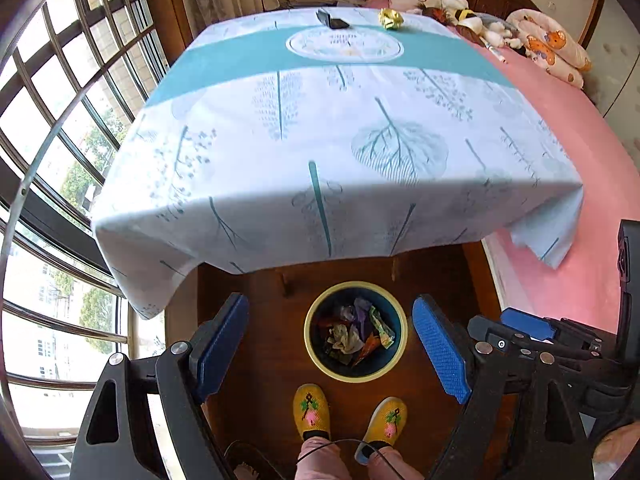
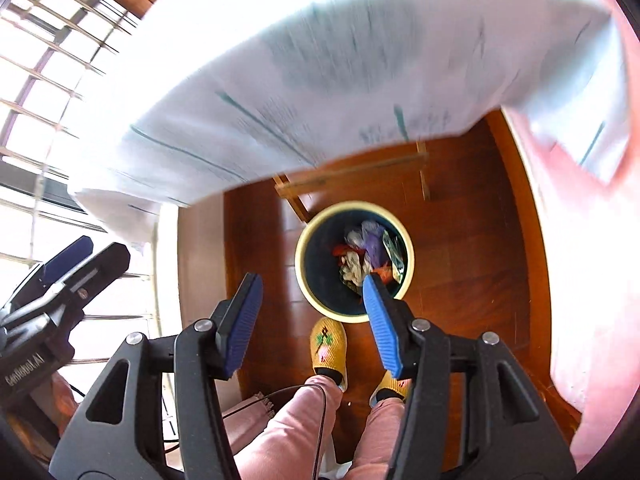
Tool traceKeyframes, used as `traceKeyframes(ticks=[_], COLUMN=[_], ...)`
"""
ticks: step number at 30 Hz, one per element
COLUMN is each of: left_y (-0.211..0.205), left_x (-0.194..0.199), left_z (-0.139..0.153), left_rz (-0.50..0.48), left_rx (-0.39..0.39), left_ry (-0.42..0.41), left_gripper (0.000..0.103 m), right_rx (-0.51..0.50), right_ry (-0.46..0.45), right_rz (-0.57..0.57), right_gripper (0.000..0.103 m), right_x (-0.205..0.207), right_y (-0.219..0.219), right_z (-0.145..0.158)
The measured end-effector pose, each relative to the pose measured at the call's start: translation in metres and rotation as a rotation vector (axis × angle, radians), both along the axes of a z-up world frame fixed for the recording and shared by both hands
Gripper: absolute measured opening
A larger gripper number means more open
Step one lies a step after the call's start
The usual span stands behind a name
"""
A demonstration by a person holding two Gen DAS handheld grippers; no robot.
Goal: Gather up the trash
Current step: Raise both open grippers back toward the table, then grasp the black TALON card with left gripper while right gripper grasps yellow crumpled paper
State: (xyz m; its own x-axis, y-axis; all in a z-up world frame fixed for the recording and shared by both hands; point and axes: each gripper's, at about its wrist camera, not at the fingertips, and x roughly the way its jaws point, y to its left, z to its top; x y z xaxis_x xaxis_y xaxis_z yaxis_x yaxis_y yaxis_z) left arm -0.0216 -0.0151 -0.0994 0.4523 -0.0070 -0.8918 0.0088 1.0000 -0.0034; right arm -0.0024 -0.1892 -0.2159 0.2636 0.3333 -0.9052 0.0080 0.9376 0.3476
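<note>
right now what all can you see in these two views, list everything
table: one, white cloth with teal leaf print and a teal band, centre of the room
gold wrapper: one, crumpled, far edge of the table
black object: one, small, far edge of the table, left of the gold wrapper; kind unclear
trash bin: one, dark blue with a yellow rim, on the wood floor below the table's near edge
trash in the bin: several crumpled pieces, mixed colours
bed: one, pink sheet, right of the table, with plush toys and a pillow at the far end
window: one, barred, on the left
slippers: two, yellow, on the person's feet by the bin
left gripper: open, empty, blue pads
right gripper: open, empty, blue pads
</note>
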Motion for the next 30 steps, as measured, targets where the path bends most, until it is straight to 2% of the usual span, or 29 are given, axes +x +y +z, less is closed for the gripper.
traceKeyframes(ticks=[9, 16, 24, 30], left_y=[-0.014, -0.024, -0.024, -0.006], left_x=[-0.002, 0.012, 0.045, 0.107], left_z=[0.113, 0.188, 0.25, 0.27], left_rz=[-0.014, -0.013, -0.005, 0.037], left_rx=[0.052, 0.081, 0.095, 0.085], left_ry=[-0.133, -0.216, -0.275, -0.276], left_gripper=[0.085, 0.085, 0.085, 0.085], right_rx=[0.036, 0.065, 0.036, 0.007], right_ry=[-0.149, -0.245, -0.333, -0.389], right_rz=[0.03, 0.028, 0.042, 0.027], right_gripper=[0.053, 0.056, 0.056, 0.056], right_x=[-0.009, -0.003, 0.036, 0.091], right_y=[-0.012, -0.028, -0.044, -0.055], right_z=[0.098, 0.158, 0.207, 0.246])
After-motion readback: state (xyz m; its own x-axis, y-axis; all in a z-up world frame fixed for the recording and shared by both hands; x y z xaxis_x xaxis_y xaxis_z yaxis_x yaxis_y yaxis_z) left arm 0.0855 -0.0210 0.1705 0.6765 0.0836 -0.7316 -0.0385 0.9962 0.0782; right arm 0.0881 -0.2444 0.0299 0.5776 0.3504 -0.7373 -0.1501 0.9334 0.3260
